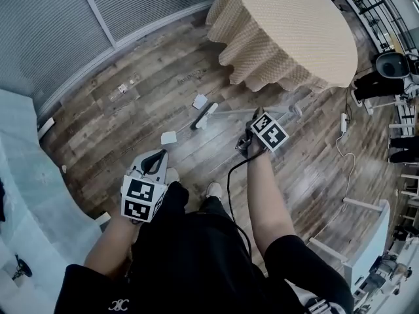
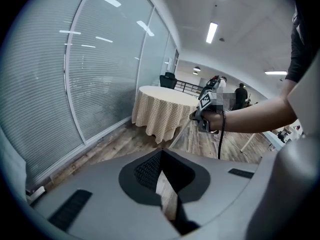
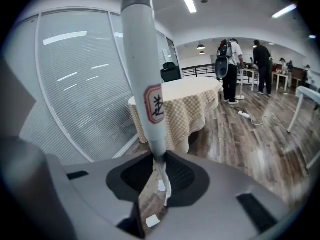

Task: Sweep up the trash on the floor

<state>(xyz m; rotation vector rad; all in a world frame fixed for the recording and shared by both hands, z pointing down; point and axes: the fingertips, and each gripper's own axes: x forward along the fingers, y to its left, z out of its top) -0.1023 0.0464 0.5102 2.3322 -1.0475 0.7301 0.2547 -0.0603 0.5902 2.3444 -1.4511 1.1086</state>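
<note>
A grey broom lies low across the wood floor, its head (image 1: pixel 204 115) beside two white paper scraps (image 1: pixel 200 101) (image 1: pixel 169 137). My right gripper (image 1: pixel 247 142) is shut on the broom handle (image 3: pixel 150 84), which rises straight out of the jaws (image 3: pixel 159 169). Through the gap below I see both paper scraps (image 3: pixel 161 185) (image 3: pixel 152 220). More small litter (image 1: pixel 121 89) sits near the window wall. My left gripper (image 1: pixel 152 165) hangs by my left leg, shut and holding nothing (image 2: pixel 167 194). It looks toward the right gripper (image 2: pixel 205 116).
A round table with a beige checked cloth (image 1: pixel 294 25) stands just beyond the broom. A power strip and cable (image 1: pixel 344 122) lie to the right. A glass wall with blinds (image 1: pixel 59 18) runs along the left, with a white unit (image 1: pixel 26 195) below. People (image 3: pixel 227 69) stand far back.
</note>
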